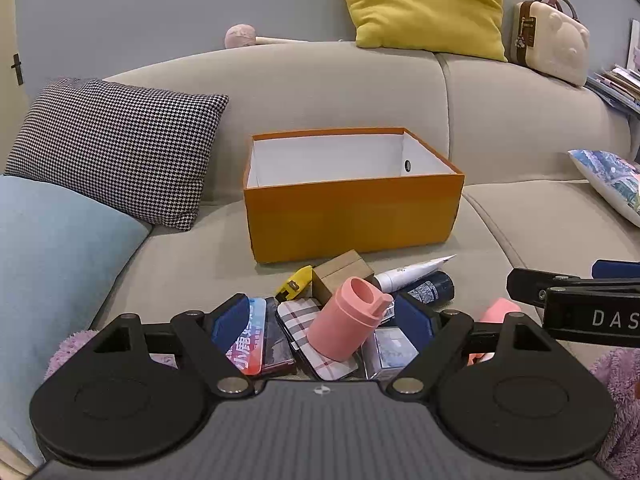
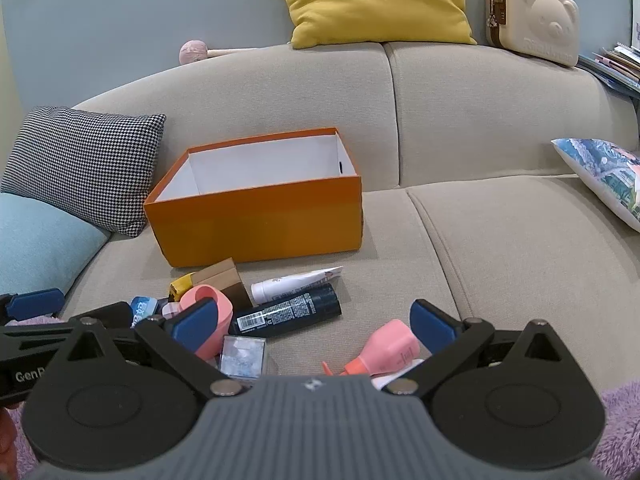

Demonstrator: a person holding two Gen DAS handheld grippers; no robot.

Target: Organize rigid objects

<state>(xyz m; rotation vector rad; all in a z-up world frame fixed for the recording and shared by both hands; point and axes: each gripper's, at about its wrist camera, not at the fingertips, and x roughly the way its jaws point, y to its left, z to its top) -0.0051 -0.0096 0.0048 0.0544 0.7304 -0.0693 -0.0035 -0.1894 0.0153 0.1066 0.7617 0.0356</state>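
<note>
An empty orange box [image 1: 352, 216] [image 2: 260, 220] with a white inside stands on the beige sofa. In front of it lies a pile: a pink cup [image 1: 346, 322] [image 2: 214, 312] tipped on its side, a plaid case [image 1: 316, 338], a brown carton [image 1: 340, 274] [image 2: 222, 280], a yellow item [image 1: 296, 280], a white tube [image 1: 412, 272] [image 2: 296, 280], a dark can [image 1: 430, 288] [image 2: 288, 314], a clear case [image 1: 390, 352] [image 2: 242, 356] and a pink bottle [image 2: 386, 350]. My left gripper [image 1: 326, 320] hangs open over the pink cup. My right gripper [image 2: 314, 324] is open above the can and pink bottle.
A houndstooth cushion [image 1: 116, 148] and a light blue cushion [image 1: 52, 264] lie to the left. A yellow cushion [image 1: 428, 4] and a cream bear case [image 1: 552, 44] rest on the sofa back. A printed cushion [image 2: 604, 176] is at the right. Purple fluffy fabric [image 2: 620, 420] edges the front.
</note>
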